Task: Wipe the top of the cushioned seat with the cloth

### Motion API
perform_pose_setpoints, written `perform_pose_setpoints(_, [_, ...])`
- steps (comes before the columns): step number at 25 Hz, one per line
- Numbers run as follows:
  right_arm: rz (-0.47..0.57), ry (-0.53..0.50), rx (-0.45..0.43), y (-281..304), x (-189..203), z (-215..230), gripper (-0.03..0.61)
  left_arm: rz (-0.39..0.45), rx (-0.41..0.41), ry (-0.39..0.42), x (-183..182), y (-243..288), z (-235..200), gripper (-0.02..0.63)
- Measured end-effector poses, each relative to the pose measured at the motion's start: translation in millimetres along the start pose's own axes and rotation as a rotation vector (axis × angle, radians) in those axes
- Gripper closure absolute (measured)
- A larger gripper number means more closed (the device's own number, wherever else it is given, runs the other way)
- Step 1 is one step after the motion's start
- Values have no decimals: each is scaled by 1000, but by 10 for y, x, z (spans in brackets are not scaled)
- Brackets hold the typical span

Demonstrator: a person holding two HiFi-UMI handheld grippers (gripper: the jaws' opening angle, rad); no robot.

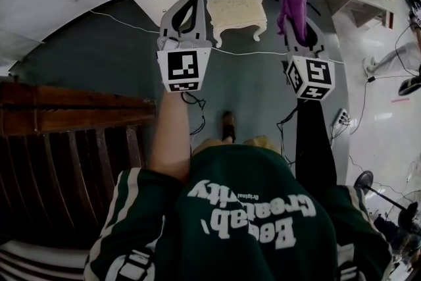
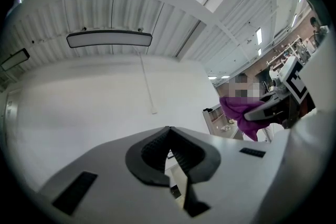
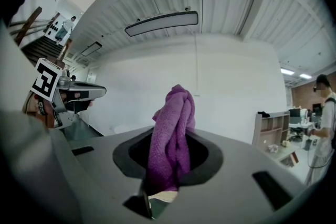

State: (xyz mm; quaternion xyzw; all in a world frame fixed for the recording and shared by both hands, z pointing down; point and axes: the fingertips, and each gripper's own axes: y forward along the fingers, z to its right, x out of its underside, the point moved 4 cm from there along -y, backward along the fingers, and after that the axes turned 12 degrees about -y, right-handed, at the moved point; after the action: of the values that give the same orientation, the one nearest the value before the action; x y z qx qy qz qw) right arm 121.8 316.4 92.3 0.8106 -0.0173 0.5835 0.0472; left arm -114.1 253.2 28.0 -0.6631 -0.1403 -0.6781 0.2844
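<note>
Evidently no wiping had begun yet. The right gripper (image 3: 167, 162) had its jaws clamped on the purple cloth (image 3: 174, 123), which stood bunched up from between them and rose past the jaw tips. The left gripper (image 2: 169, 136) had its jaws closed tip to tip with nothing between them. The cushioned seat (image 1: 237, 10), a cream stool on the dark floor (image 1: 118, 56), lay ahead of both pairs of jaws and between the two, well apart from the cloth. By my reading the cloth was in hand and the whole job was left: bringing the right jaws down to the seat top and drawing the cloth across it.
</note>
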Motion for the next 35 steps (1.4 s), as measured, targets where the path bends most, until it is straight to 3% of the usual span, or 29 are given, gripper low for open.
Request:
perform_pose_setpoints(11, [2, 4, 35, 307, 48, 68, 476, 3, 9, -41, 163, 290, -246, 598])
perform_pose_setpoints(20, [22, 7, 9, 706, 198, 284, 476, 1, -17, -65, 351, 662, -298, 598])
perform_pose_setpoints(35, [46, 17, -118, 2780, 322, 1012, 476, -1, -82, -1, 653, 2565, -774, 598])
